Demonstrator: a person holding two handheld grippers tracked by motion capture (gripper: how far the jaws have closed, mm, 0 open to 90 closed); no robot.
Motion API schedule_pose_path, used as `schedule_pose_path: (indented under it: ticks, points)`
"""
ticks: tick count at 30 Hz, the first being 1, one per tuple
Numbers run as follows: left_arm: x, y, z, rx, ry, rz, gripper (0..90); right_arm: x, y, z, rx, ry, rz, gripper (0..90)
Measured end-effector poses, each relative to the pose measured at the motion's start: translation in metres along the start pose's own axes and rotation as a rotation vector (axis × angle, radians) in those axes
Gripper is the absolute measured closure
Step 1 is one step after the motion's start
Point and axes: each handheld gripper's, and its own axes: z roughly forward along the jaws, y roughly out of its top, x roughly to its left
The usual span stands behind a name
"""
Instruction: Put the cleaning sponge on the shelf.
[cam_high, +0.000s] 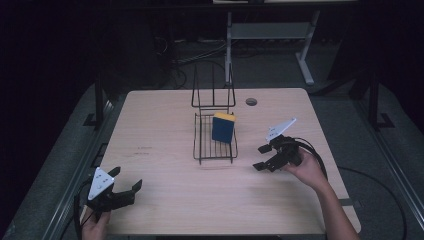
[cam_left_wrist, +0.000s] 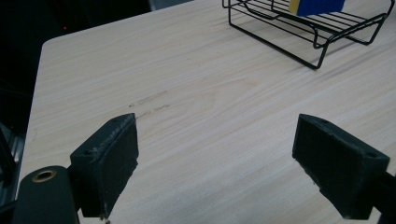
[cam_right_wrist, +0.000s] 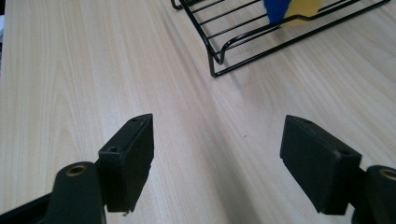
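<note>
1. A black wire rack (cam_high: 215, 137) sits on the wooden table (cam_high: 160, 150), a little far of the middle.
2. A blue and yellow sponge (cam_high: 223, 127) stands on edge in the rack's right part, propped against the wires so it stays upright, likely to dry or to be easy to pinch.
3. The right gripper (cam_high: 265, 157) hovers just right of the rack, pointing left toward it; its jaws stand wide apart with nothing between them, seemingly readied for the sponge.
4. The left gripper (cam_high: 125, 185) waits at the near left corner, well apart from the rack, jaws also spread and empty, apparently out of the way.
</note>
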Motion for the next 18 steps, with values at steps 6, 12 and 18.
schedule_pose_path:
  ticks: [6, 12, 18]
  points:
    - [0.000, 0.000, 0.000, 0.001, 0.000, -0.001, 13.9, 0.004, -0.007, -0.003, -0.002, -0.007, 0.002, 25.8]
    - [0.000, 0.000, 0.000, 0.001, 0.001, -0.002, 13.9, 0.010, -0.012, -0.007, -0.014, -0.009, 0.008, 25.8]
    - [0.001, 0.000, 0.000, 0.002, 0.002, 0.002, 13.9, 0.013, -0.021, -0.009, -0.016, -0.014, 0.007, 25.8]
